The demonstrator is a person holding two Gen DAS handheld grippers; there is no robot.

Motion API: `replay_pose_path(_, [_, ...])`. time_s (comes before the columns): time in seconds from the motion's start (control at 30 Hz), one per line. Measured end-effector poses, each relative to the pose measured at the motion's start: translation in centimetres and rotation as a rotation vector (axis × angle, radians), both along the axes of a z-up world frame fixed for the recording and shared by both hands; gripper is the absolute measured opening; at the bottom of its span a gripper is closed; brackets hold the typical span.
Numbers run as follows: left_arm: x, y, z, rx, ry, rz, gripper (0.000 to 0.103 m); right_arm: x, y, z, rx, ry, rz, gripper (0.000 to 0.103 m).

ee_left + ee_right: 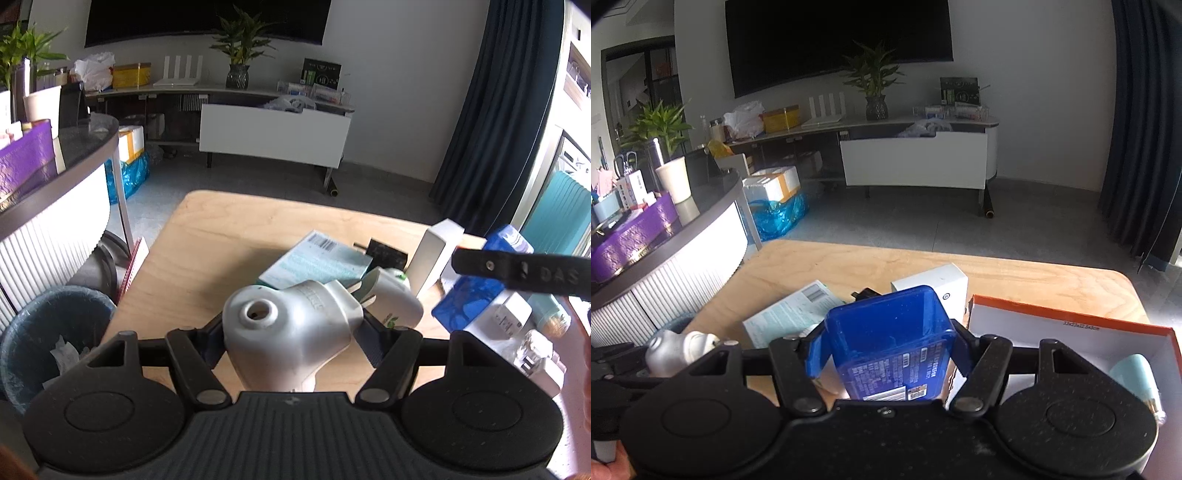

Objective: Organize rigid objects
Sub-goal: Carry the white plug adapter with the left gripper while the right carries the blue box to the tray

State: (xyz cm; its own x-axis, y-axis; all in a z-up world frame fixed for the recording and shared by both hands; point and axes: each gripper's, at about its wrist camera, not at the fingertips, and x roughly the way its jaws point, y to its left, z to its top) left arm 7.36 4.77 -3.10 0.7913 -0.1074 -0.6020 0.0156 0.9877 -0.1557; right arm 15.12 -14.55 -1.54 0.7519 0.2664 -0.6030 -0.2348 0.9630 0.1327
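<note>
My left gripper [291, 332] is shut on a white plastic bottle [288, 325] with an open neck, held low over the wooden table [229, 236]. The same bottle [676, 349] shows at the left of the right wrist view. My right gripper [890, 343] is shut on a blue plastic box [890, 332] with a printed label, raised above the table. In the left wrist view that blue box [465, 299] hangs at the right, with one black finger [517, 271] of the right gripper across it.
On the table lie a teal printed packet [317, 262], a black item [384, 254], a white carton [436, 254] and a green-and-white bottle [395, 295]. An orange-rimmed white box [1071, 332] at the right holds a pale teal bottle [1134, 373]. A bin [48, 332] and curved counter [55, 177] stand left.
</note>
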Motion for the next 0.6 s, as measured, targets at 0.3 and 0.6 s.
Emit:
replay_pose_path(0.3, [-2.1,-0.5,1.8,0.012,-0.026,-0.005,0.071,-4.3,0.7,1.7,0.003,-0.009,-0.037,0.078])
replay_pose_path(0.6, [-3.7,-0.6,3.5,0.028,-0.046,0.0,0.071,-7.5,1.1,2.5,0.0,-0.012,-0.067,0.078])
